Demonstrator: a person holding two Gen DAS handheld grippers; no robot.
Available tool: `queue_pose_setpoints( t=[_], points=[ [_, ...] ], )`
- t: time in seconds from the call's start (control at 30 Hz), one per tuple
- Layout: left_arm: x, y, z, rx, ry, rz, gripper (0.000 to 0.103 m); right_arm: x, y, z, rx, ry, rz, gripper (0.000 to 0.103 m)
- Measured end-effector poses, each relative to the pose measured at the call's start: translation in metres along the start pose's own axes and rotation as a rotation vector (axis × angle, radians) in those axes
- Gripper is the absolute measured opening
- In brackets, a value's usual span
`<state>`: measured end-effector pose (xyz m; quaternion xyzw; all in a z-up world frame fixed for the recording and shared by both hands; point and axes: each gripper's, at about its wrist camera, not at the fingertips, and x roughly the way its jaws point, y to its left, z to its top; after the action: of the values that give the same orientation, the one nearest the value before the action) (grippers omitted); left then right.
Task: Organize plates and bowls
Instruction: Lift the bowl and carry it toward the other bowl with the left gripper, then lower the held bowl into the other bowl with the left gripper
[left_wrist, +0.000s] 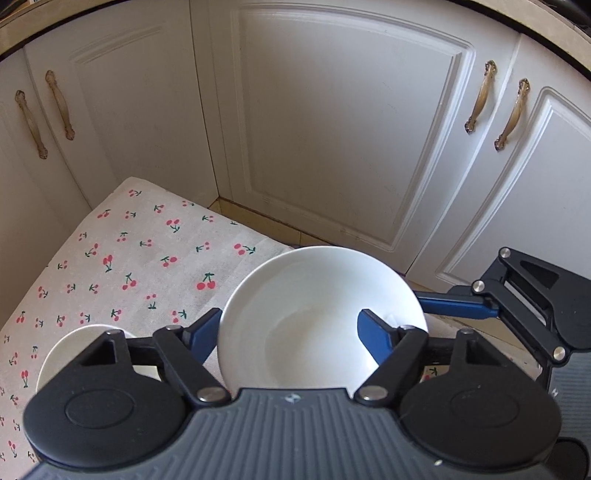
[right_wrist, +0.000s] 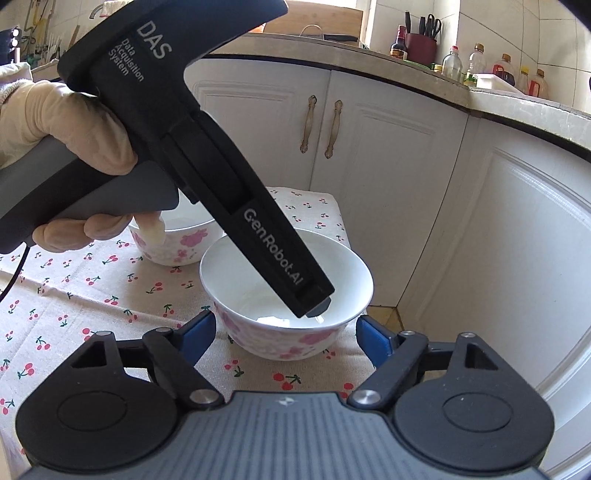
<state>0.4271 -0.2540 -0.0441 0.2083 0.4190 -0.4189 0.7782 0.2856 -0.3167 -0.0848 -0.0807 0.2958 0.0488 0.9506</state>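
Both grippers straddle the white pink-flowered ceramic bowl (right_wrist: 286, 291): left gripper (left_wrist: 291, 332) seems clamped on its rim, right gripper (right_wrist: 286, 332) flanks it, contact unclear; opposing pulls could tip it

white cabinet doors (left_wrist: 332, 129), brass handles (left_wrist: 480, 96)

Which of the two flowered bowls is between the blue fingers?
The nearer bowl, at the table's right edge; the other bowl stands farther back, partly behind the gloved hand.
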Motion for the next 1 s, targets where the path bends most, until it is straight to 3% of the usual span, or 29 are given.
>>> queue_pose_setpoints(
  t=[0.63,1.0],
  points=[
    [-0.003,-0.001,-0.001,0.009,0.008,-0.005,0.075,0.002,-0.003,0.005,0.017,0.009,0.016,0.086],
    [-0.028,-0.011,-0.013,0.003,-0.007,-0.002,0.075,-0.016,0.000,0.009,0.003,0.012,0.045,0.086]
  ],
)
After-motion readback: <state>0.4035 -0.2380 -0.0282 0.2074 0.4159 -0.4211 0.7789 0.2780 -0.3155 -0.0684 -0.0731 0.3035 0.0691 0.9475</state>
